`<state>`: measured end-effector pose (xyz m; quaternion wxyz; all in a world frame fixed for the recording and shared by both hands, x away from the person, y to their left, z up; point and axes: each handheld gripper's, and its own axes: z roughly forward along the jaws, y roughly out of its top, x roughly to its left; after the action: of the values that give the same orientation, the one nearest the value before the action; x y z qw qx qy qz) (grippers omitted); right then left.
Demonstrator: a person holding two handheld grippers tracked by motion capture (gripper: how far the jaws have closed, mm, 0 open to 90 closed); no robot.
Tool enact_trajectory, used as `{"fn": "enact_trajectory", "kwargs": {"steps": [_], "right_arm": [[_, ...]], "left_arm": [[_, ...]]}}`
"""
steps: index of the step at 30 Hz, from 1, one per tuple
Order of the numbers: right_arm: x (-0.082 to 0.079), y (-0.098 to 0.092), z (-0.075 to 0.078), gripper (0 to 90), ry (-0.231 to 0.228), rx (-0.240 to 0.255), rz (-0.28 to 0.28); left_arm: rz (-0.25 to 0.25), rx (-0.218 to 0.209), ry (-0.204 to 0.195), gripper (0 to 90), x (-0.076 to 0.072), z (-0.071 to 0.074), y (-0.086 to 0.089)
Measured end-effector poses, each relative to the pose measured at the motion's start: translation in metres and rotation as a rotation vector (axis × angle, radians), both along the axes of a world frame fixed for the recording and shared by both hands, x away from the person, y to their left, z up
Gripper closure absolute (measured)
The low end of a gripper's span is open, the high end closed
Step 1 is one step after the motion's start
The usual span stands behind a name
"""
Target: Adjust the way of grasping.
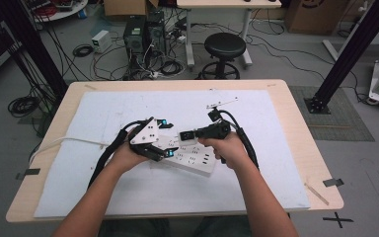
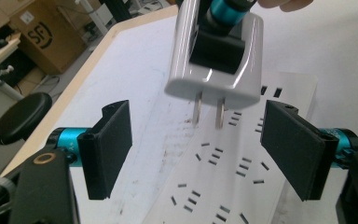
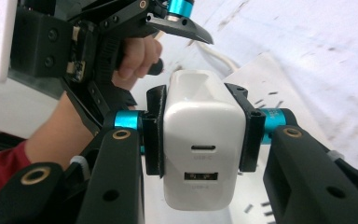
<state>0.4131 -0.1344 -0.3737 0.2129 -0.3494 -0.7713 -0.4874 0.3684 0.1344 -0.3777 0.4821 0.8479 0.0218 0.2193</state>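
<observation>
The white charger (image 3: pixel 200 149) sits pinched between the jaws of the right gripper (image 3: pixel 200 135), one black pad pressed flat on each of its sides, its two ports facing back toward that gripper's body. Its two metal prongs (image 2: pixel 208 112) point away from those jaws and hang just above the white power strip (image 2: pixel 223 186), apart from the strip's slots.

The left gripper (image 2: pixel 198 149) has its jaws spread wide, with nothing touching either pad. The prongs stand beyond and between its jaw tips, and the strip's rows of slots run under the gap between them. From the right gripper view, the left gripper's body and the hand (image 3: pixel 135 56) holding it lie just past the charger, beyond the jaw tips.

From the high view, both grippers meet over the power strip, which lies on a white sheet (image 1: pixel 256 182) covering the table (image 1: pixel 301 148).
</observation>
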Motion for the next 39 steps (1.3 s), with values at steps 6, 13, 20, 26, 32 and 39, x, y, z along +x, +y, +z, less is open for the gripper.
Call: {"fn": "enact_trajectory", "kwargs": {"steps": [6,13,20,26,32,39], "right_arm": [[-0.001,-0.008,0.007,63.1,-0.054,-0.023,-0.025],[-0.006,-0.015,0.022,63.1,-0.139,-0.112,-0.025],[-0.009,-0.021,0.032,63.1,-0.183,-0.148,-0.021],[-0.014,-0.032,0.046,63.1,-0.225,-0.202,-0.034],[-0.014,-0.042,0.055,63.1,-0.257,-0.25,-0.047],[-0.011,-0.048,0.06,63.1,-0.269,-0.28,-0.058]], "left_arm": [[0.031,-0.006,0.042,24.5,0.004,0.006,0.011],[0.099,0.042,0.159,20.1,0.01,0.02,0.033],[0.175,0.09,0.232,20.0,0.012,0.029,0.052],[0.241,0.128,0.251,20.0,0.013,0.054,0.074],[0.272,0.132,0.324,20.0,0.024,0.067,0.093],[0.3,0.137,0.356,20.0,0.036,0.063,0.107]]}}
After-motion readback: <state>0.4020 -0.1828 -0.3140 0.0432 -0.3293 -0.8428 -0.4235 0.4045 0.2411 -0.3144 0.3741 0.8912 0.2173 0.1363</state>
